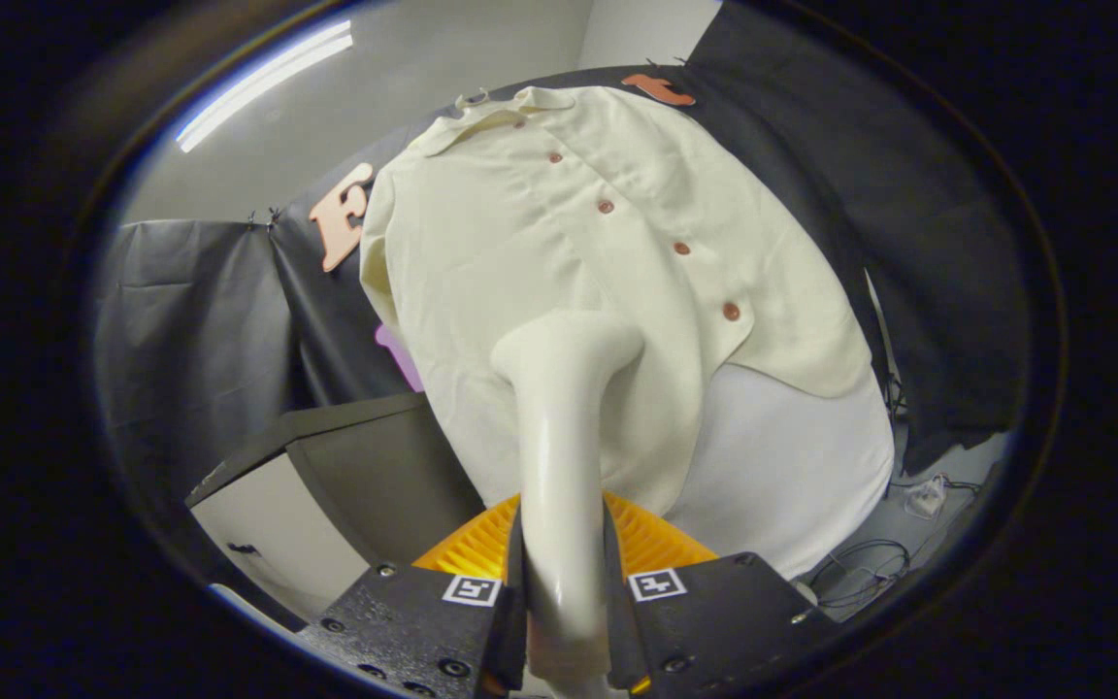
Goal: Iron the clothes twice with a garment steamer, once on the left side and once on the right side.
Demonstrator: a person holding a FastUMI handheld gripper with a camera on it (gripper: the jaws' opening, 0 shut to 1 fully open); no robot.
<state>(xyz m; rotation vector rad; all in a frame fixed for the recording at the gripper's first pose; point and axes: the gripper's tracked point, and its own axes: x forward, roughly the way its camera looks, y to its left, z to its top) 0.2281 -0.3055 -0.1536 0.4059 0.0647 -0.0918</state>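
Note:
A cream button-up shirt (pixel 559 243) with reddish buttons hangs in front of the black cloth wall, over a white board (pixel 792 466) that shows below its hem. My gripper (pixel 564 582) is shut on the glossy cream handle of the garment steamer (pixel 559 466), both fingers pressing its sides. The steamer's head (pixel 569 354) rises beyond the fingers and rests against the lower part of the shirt, left of the button line. Whether the head touches the fabric or hovers just off it I cannot tell.
A dark cabinet or table (pixel 365 466) with a pale side panel stands to the left, below the shirt. Cables and a white plug (pixel 923 500) lie on the floor at the lower right. A ceiling light strip (pixel 263 83) glows above left.

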